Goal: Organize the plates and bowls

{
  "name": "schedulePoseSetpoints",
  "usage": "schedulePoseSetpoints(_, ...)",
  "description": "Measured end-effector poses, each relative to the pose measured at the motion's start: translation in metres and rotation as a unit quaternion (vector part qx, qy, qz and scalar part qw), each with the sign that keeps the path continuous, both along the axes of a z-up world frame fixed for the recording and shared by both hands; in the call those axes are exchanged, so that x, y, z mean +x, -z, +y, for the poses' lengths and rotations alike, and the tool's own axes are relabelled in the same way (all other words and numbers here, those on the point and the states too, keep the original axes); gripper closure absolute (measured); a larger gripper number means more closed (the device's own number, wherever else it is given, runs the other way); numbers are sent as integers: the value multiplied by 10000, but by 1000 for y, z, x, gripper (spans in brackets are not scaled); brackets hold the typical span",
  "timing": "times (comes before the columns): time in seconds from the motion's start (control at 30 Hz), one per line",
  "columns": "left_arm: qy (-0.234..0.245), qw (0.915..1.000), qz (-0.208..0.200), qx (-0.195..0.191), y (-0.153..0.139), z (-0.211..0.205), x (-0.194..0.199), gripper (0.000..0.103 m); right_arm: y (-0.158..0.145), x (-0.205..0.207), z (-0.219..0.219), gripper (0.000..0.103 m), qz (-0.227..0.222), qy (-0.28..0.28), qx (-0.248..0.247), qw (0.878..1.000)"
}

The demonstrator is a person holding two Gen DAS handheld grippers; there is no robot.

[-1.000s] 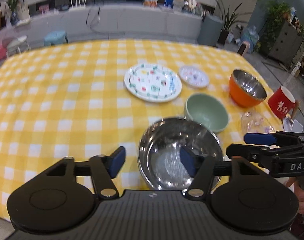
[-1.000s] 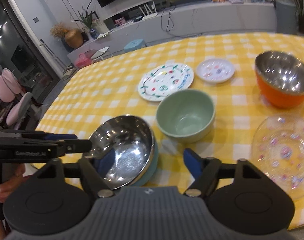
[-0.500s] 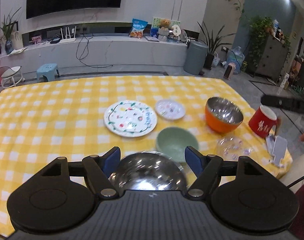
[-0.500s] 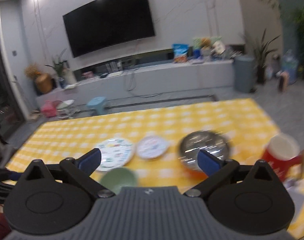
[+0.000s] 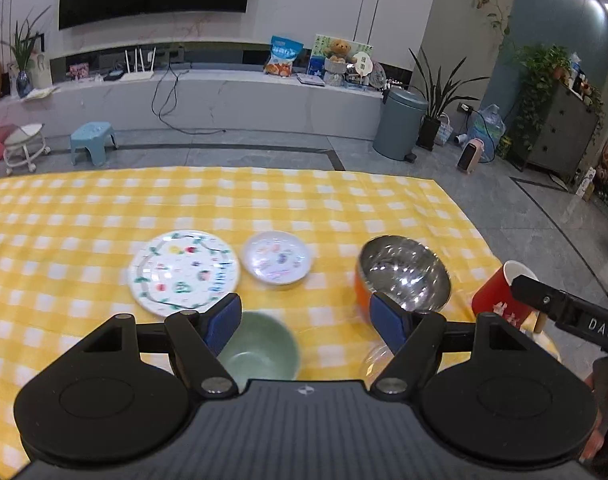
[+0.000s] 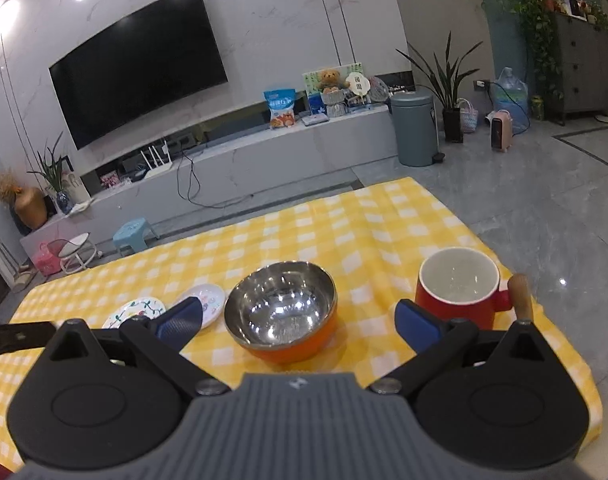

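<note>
Room: living room, big dark TV on a marble wall, yellow checked tablecloth (image 5: pixel 104 216) over the table in front.
Left view, dishes: large patterned plate (image 5: pixel 183 272) lies flat, small patterned plate (image 5: pixel 276 261) just beside it, both single, nothing stacked on them.
Left view, bowls: green bowl (image 5: pixel 260 354) sits low between the blue pads; orange bowl with steel lining (image 5: pixel 401 276) stands off to the right; a clear glass dish (image 5: pixel 377 358) peeks out behind the right finger.
Left gripper (image 5: pixel 304 322): jaws spread wide, holding nothing, raised over the near edge.
Left view, extras: red mug (image 5: pixel 501 296) at the far right.
Right view, bowls: orange bowl (image 6: pixel 282 316) dead ahead, red mug (image 6: pixel 457 292) beside it, apart.
Right gripper (image 6: pixel 300 322): fingers parted, empty.
Progress: looks like nothing gathered yet; plates want stacking, bowls want nesting.
</note>
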State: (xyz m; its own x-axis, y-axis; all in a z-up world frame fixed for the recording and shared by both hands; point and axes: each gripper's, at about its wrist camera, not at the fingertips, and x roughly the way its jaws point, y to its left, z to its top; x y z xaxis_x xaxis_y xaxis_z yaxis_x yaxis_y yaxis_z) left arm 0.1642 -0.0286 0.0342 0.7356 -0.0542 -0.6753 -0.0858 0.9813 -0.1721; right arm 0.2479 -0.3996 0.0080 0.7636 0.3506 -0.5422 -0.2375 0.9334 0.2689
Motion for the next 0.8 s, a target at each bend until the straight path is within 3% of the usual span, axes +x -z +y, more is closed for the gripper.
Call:
schedulePoseSetpoints(0.1, -251, 9997, -19, 72, 5, -14, 9, 18, -1, 20, 1, 3, -111, -48, 30, 9999)
schedulePoseSetpoints(0.23, 35, 9991, -124, 396, 3, -36, 22, 18, 14, 50, -5, 3, 135, 169, 272, 9994)
schedulePoseSetpoints(0.43, 443, 9983, 125, 353, 14, -48, 54, 18, 25, 79, -8, 5, 242, 155, 115, 9995)
schedulePoseSetpoints(0.53, 442, 9984, 285, 225, 24, -47, 74, 18, 32, 92, -19, 14, 383, 339, 538, 9972)
schedulePoseSetpoints(0.63, 27, 9991, 428, -61, 36, -43, 86, 24, 42, 101, -25, 22, 729, 428, 1024, 9911)
schedulePoseSetpoints(0.73, 97, 9984, 469, -295, 46, -42, 95, 25, 45, 103, -11, 32, 616, 153, 540, 9965)
schedulePoseSetpoints(0.8, 175, 9975, 638, -257, 55, -47, 103, 28, 53, 107, 1, 38, 748, 54, 187, 9970)
